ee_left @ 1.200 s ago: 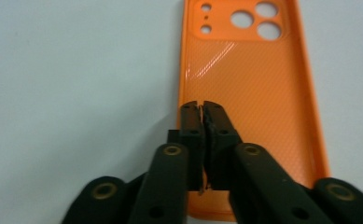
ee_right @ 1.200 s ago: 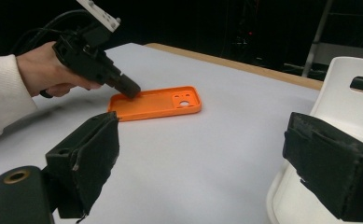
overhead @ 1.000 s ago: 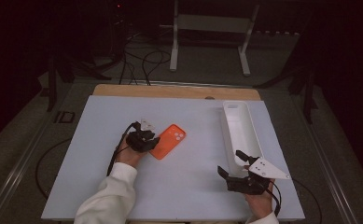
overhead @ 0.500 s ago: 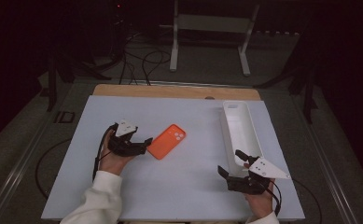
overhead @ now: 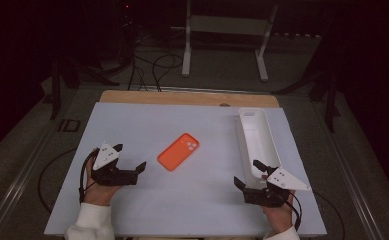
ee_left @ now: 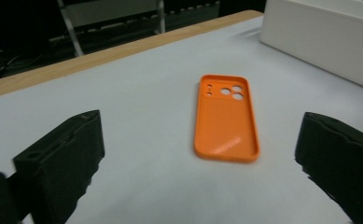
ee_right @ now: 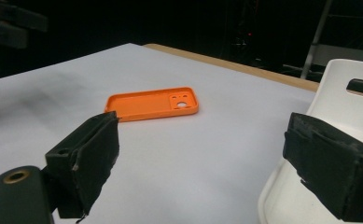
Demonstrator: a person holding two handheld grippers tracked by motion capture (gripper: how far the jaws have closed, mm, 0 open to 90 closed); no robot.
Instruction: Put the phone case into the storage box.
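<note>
While the high view takes in the whole pale surface with bare room all round, the long white tray lies along its right edge. Mid-surface lies the orange phone case; the left gripper view shows its raised rim and camera cutouts. Left gripper, jaws just opening, grips nothing; right gripper is spread empty near the front right corner.

The phone case was bright orange, the tray plain white, the table pale grey, the gripper pads black.
</note>
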